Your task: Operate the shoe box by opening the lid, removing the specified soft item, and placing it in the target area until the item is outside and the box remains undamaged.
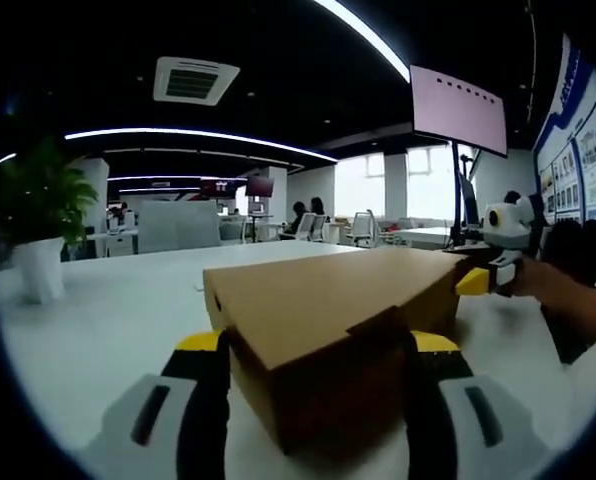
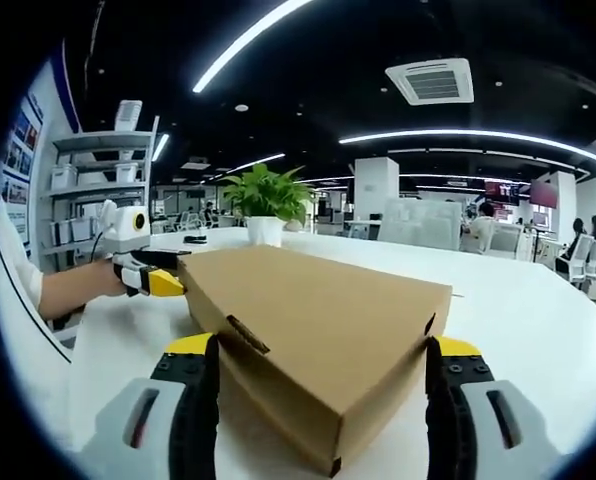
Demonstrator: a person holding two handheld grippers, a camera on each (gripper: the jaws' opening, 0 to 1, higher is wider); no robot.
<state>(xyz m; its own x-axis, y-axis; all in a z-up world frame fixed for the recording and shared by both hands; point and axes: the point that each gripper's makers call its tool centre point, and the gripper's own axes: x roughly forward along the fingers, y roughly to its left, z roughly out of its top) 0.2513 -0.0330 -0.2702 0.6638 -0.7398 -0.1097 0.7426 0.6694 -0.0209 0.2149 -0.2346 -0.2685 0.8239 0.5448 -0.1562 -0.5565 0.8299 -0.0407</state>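
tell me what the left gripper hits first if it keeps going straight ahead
Most likely the cardboard shoe box: its near end sits between the left gripper's fingers, directly ahead, lid closed. Whether they already touch it is unclear.

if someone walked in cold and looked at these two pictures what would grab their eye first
The closed brown shoe box on the white table, a gripper at each end. In the left gripper view the left gripper has its yellow-tipped jaws either side of one end; the right gripper straddles the other end the same way. After that, the leafy potted plant on the table beyond the box and the bright curved ceiling lights.
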